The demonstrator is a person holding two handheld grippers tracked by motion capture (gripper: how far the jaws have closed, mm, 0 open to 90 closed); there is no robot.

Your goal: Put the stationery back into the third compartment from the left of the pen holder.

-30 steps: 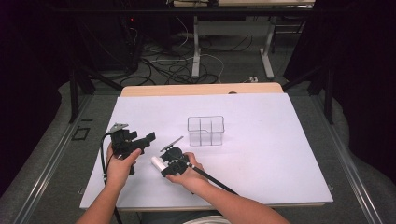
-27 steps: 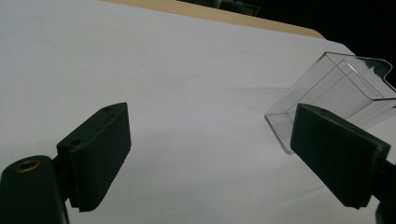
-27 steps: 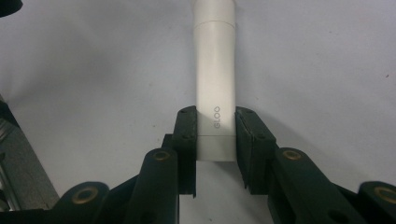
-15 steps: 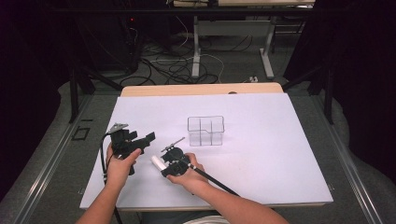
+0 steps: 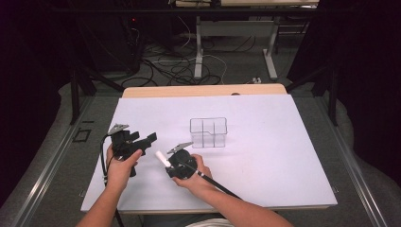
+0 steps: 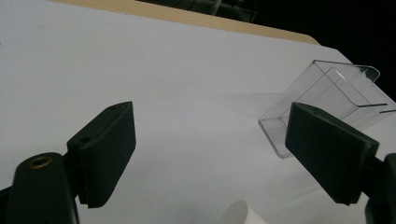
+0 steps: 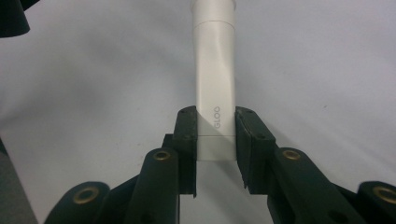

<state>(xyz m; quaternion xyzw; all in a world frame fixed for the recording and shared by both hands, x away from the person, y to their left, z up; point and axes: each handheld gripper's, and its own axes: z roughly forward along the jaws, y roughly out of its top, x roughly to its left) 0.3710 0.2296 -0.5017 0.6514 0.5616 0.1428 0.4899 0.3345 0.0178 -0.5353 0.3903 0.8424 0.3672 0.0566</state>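
The right gripper (image 5: 166, 163) holds a white tube (image 5: 162, 158) between its pads near the front of the table (image 5: 283, 156), left of centre. In the right gripper view the jaws press on both sides of the tube (image 7: 215, 93) at its near end, and grey lettering shows on it; the far end points away over the white surface. In the high view the tube's free end points left and slightly far, toward the left gripper (image 5: 147, 141).

The left gripper sits just left of the tube, held over the table. Its jaws stand wide apart with nothing between the pads, and they have just been closing a little. In the left gripper view a white rounded end (image 6: 243, 214), probably the tube's tip, shows at the bottom edge below the gap.

A clear box (image 5: 208, 133) with inner dividers stands farther in, right of both grippers and apart from them. Nothing lies between it and the tube. In the left gripper view the box (image 6: 327, 93) is partly hidden by one pad.

Beyond the table's far wooden edge (image 5: 203, 91), cables (image 5: 175, 66) lie on the floor.
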